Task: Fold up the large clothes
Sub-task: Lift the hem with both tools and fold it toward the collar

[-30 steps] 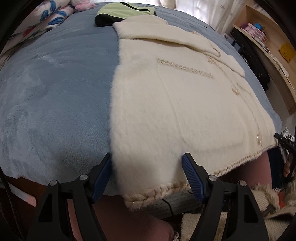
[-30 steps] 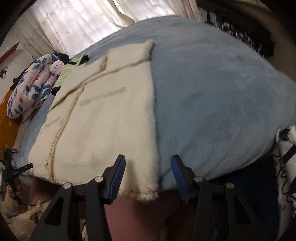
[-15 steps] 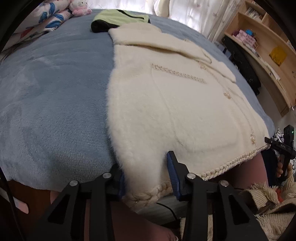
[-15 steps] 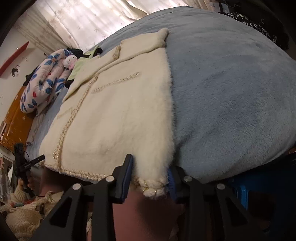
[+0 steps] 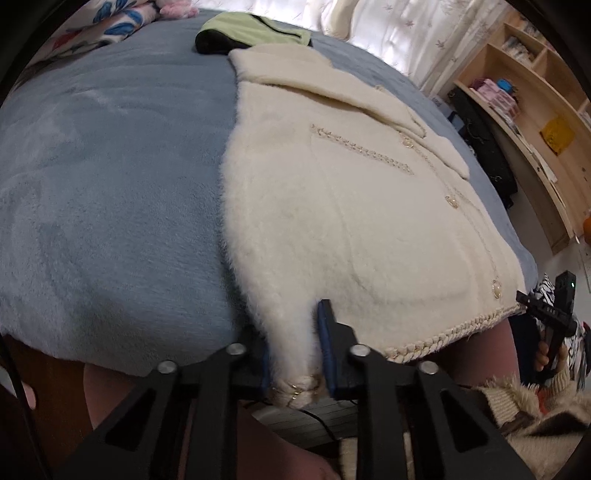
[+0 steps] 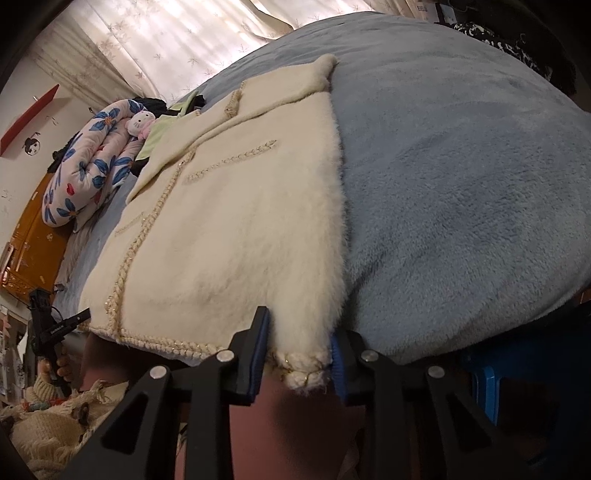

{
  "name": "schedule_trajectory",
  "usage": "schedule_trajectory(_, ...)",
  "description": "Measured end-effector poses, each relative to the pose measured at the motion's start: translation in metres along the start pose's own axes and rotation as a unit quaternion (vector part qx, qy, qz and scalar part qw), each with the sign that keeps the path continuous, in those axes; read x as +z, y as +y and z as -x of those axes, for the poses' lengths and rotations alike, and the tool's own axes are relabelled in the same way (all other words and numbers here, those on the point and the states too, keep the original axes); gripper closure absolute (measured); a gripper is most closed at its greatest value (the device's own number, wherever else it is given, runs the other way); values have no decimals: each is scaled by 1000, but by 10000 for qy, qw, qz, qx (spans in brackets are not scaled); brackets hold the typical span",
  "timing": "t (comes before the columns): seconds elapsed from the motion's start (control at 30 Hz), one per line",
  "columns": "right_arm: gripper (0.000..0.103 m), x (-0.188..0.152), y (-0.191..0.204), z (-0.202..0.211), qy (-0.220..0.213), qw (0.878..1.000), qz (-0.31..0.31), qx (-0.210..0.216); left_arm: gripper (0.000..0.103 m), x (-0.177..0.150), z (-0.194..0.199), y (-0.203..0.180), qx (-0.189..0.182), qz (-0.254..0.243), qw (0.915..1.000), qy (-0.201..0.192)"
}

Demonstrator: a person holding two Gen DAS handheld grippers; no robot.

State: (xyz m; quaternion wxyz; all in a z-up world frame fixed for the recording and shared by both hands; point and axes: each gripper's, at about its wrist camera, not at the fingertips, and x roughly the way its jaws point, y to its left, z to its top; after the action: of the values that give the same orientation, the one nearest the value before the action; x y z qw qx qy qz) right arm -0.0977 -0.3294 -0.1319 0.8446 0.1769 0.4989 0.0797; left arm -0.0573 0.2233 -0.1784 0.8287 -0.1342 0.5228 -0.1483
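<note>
Where jaws gaped before, both grippers apparently pinch the coat hem (corners).

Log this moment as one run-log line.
stage: hem corners grasped | left gripper: shut on cream coat | right gripper: shut on cream coat | coat: flat on blue blanket | fold: not yet done

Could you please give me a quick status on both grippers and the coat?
Left gripper shut on cream coat hem corner. Right gripper shut on opposite corner. Coat flat on blue blanket. Green garment beyond collar.
</note>
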Motion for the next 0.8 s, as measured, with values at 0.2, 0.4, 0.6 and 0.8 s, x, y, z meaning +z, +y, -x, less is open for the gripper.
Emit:
schedule_trajectory(0.2,88,13,19,12,-82,9998,136,-133,93,24,11,-32,-234,65,9997,-24)
schedule_trajectory(0.4,89,53,43,40,-623,9967,84,505,93,60,44,-29,-1357,929,9826,-859)
schedule_trajectory(0.6,89,132,53,45,-1134,9891,-498,791,94,127,52,-16,-1459,1608,9653,-1448)
schedule_trajectory(0.8,87,197,27,-8,-1067,9805,-1608,378,93,180,4,16,-847,2131,9639,-1353)
